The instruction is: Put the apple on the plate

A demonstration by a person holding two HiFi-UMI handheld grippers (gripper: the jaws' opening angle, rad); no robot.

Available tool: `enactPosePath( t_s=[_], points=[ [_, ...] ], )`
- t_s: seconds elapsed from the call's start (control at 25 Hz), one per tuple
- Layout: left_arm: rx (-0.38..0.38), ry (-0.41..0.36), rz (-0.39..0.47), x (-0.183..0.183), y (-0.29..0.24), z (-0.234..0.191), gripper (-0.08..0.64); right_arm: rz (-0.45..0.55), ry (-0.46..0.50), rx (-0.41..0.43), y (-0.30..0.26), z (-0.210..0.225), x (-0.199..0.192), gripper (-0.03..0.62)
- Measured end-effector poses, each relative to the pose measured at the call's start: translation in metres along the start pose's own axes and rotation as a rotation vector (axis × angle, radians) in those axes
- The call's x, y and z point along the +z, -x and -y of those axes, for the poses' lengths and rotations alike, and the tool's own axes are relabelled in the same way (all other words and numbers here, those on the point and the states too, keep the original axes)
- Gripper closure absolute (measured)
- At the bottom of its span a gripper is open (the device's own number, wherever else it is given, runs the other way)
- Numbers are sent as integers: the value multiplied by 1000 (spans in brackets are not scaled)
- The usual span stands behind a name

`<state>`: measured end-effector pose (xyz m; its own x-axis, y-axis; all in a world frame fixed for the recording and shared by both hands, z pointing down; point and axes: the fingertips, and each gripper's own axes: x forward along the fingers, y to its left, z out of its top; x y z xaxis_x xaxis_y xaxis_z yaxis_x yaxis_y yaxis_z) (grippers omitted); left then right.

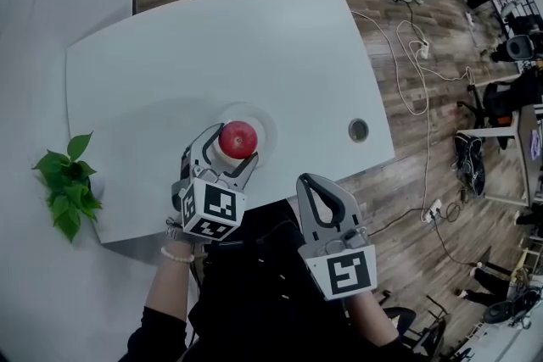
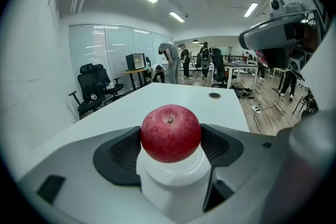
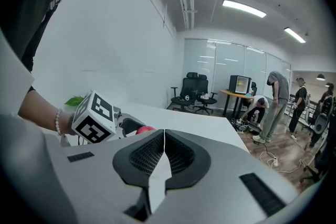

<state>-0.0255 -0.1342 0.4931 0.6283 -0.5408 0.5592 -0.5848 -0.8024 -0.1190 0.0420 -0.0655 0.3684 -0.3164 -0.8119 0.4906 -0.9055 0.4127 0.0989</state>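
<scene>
The left gripper point(image 1: 229, 152) grips the round red apple point(image 1: 238, 136) by both sides, directly over the small white plate point(image 1: 262, 122) near the pale table's point(image 1: 212, 55) near edge. I cannot tell whether the apple rests on the plate. Releasing it looks like the only step left. To the right, the right gripper point(image 1: 314, 186) is empty, its jaws pressed together.

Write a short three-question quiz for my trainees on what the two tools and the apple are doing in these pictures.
1. True or false: the right tool has its jaws apart.
2. What does the left tool grip? A) a green pear B) the red apple C) a cup
3. Fill in: the white plate lies directly ____ the red apple.
Key: 1 false; 2 B; 3 below.
</scene>
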Motion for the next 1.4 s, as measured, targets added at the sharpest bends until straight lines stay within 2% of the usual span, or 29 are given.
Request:
enactPosePath(
  t_s=[0.84, 1.12, 1.4],
  points=[
    [8, -23, -124, -41, -46, 20, 196, -48, -18, 10, 12, 18, -32, 551],
    [25, -18, -112, -42, -48, 22, 196, -61, -23, 17, 17, 24, -38, 551],
    [26, 23, -117, -43, -49, 20, 196, -56, -16, 44, 13, 24, -39, 551]
  ],
)
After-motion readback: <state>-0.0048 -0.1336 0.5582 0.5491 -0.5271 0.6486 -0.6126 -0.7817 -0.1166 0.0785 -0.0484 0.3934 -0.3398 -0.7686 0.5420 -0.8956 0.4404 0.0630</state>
